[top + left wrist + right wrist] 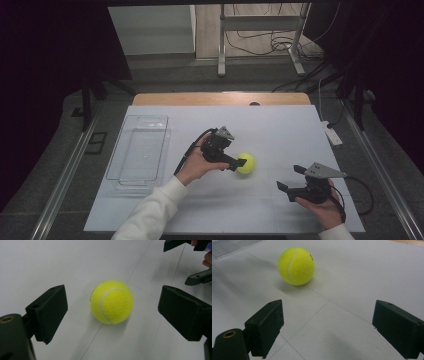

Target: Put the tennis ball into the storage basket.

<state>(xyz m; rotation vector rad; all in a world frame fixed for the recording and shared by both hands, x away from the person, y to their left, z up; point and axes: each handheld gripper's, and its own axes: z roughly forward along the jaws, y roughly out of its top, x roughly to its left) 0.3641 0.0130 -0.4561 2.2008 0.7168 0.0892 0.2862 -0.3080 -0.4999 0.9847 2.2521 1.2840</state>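
White sheeting covers the table [280,125], with dark curtains at the sides and a floor with cables and a metal stand beyond its far edge.

Nearest the person, the right claw [291,178] hovers low at the right side of the table, jaws spread and holding nothing, well apart from the ball [245,163]. A little farther in, the left claw [239,164] has its jaws spread on either side of the ball, which sits on the table near the middle. No jaw touches it as far as I can tell. Farther left lies a clear tray [137,150], with nothing in it.

By my reading, the work is at an early stage: the approach to the ball looks done, but the grasp is not yet made, and lifting and putting the ball somewhere, perhaps in the tray, would be left.

From above, the near jaw overlaps the ball, so the gap is hard to judge there. The left gripper view settles it: the ball [111,302] rests between the jaws with clear space on both sides, and the right claw [186,261] shows at the top right corner. The right gripper view shows the ball [296,266] ahead and to the left of its own jaws, plus a corner of the tray [232,246] beyond.
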